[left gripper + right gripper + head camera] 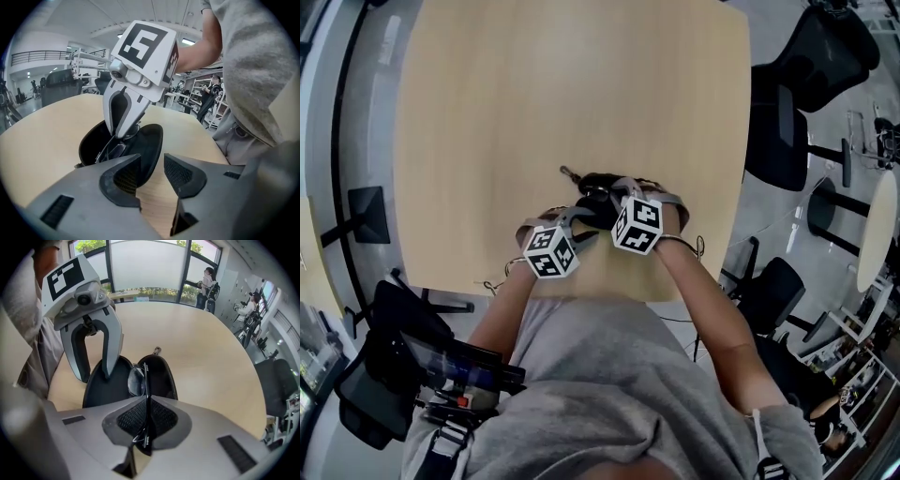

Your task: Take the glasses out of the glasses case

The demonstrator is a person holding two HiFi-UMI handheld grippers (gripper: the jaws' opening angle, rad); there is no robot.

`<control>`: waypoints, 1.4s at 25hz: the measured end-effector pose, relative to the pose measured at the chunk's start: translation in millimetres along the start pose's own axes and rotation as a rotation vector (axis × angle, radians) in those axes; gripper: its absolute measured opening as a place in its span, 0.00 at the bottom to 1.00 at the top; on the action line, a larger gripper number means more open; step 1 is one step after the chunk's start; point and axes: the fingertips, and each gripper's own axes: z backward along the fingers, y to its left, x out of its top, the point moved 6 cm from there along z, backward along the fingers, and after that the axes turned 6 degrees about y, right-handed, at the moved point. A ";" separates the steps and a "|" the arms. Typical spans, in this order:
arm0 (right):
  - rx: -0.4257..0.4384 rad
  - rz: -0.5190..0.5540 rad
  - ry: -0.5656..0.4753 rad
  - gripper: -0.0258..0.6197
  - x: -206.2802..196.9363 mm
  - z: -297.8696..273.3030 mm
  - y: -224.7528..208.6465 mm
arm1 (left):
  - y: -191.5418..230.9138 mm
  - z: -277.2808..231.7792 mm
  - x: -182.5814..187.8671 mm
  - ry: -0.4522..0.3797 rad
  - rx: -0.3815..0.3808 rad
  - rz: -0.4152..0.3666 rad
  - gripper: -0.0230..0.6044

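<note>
A black glasses case (pixel 105 385) lies open on the pale wooden table (pixel 562 94), near its front edge. Dark-framed glasses (pixel 137 380) stand on edge in the case's right half. My right gripper (pixel 146 420) points steeply down into the case, its pads shut on the glasses' thin frame. In the left gripper view the right gripper (pixel 119 133) reaches into the case (pixel 145 145) from above. My left gripper (pixel 150 176) is open, with bare table and the case's near rim showing between its jaws. In the right gripper view the left gripper (pixel 96 377) straddles the left half's rim.
The case's zip pull (pixel 157 351) sticks out at its far end. Black office chairs (pixel 806 84) stand right of the table, and a black bag with gear (pixel 403 366) sits at the lower left. People (pixel 208 280) stand far off by the windows.
</note>
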 end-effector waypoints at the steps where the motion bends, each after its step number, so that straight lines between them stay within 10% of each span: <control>1: -0.011 -0.003 0.002 0.08 -6.2 -1.3 -1.9 | 1.2 -4.0 2.9 -0.007 0.001 0.008 0.28; 22: -0.134 -0.170 -0.147 0.08 -13.1 63.9 11.7 | -9.2 31.3 27.9 -0.178 0.070 0.087 0.28; 35: -0.171 -0.565 -0.413 0.08 -59.2 137.2 21.6 | -22.8 103.7 53.2 -0.416 0.205 0.213 0.28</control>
